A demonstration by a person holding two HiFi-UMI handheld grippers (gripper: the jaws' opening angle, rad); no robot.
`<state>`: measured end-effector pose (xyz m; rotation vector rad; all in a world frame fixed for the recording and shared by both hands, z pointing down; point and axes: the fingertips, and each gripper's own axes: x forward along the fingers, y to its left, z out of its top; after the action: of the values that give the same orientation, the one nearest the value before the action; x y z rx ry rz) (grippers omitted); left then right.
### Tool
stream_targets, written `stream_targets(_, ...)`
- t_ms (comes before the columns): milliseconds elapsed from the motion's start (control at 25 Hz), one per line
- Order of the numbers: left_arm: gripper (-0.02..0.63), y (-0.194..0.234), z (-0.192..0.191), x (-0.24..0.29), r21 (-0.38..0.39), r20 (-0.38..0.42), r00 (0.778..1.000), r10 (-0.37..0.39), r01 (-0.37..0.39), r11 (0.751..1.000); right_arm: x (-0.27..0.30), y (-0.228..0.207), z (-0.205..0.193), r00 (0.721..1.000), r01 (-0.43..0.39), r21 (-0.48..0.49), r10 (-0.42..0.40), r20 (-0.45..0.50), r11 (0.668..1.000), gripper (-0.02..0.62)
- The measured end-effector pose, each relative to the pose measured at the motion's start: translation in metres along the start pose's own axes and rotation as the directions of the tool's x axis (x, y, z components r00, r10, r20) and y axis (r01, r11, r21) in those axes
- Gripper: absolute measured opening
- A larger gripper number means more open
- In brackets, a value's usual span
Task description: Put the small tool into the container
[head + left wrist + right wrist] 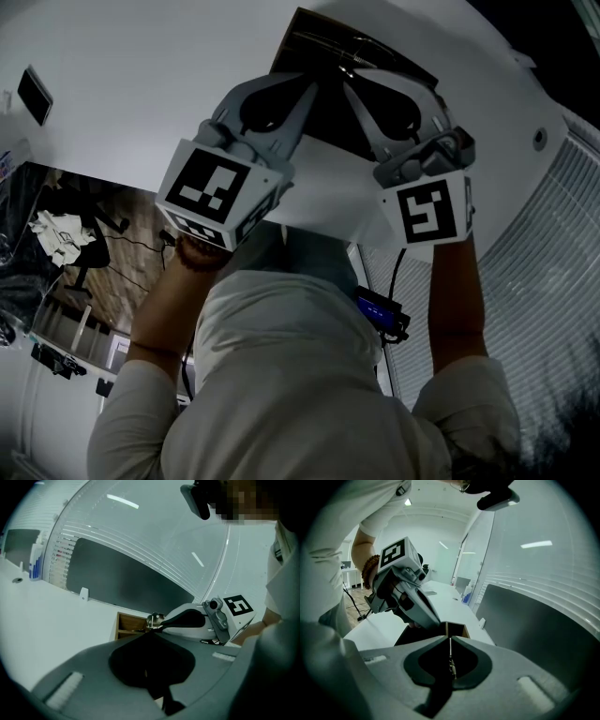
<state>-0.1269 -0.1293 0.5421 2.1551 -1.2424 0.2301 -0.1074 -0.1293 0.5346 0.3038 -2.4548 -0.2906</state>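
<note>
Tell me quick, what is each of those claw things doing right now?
Left gripper: shut, nothing seen between its jaws.
Right gripper: shut on the small tool.

The grey left gripper (314,86) and right gripper (354,82) each carry a white cube with black square markers. The person wears a pale short-sleeved shirt (281,375) and a beaded bracelet (369,569).

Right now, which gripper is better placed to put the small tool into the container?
Right: the right gripper is shut on the small tool just above the open container; the left gripper looks empty.
</note>
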Motion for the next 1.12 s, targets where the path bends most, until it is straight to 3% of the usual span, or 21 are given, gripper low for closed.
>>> stream_targets(200, 0.003, -0.004, -0.007, -0.001, -0.015, -0.03, 1.0, -0.006, 0.006, 1.0, 0.0, -0.001, -0.005, 1.0, 0.008, 0.006, -0.008, -0.006, 1.0, 0.015)
stream_targets(1000, 0.003, -0.007, 0.0, -0.011, 0.005, -0.006, 1.0, -0.007, 0.007, 1.0, 0.001, -0.003, -0.005, 0.998, 0.052, -0.011, -0.052, -0.026, 0.999, 0.034)
stream_targets(1120, 0.003, -0.007, 0.004, -0.014, 0.008, -0.001, 1.0, -0.017, 0.017, 1.0, -0.003, -0.004, 0.004, 0.997, 0.071, 0.007, -0.071, -0.011, 0.997, 0.009)
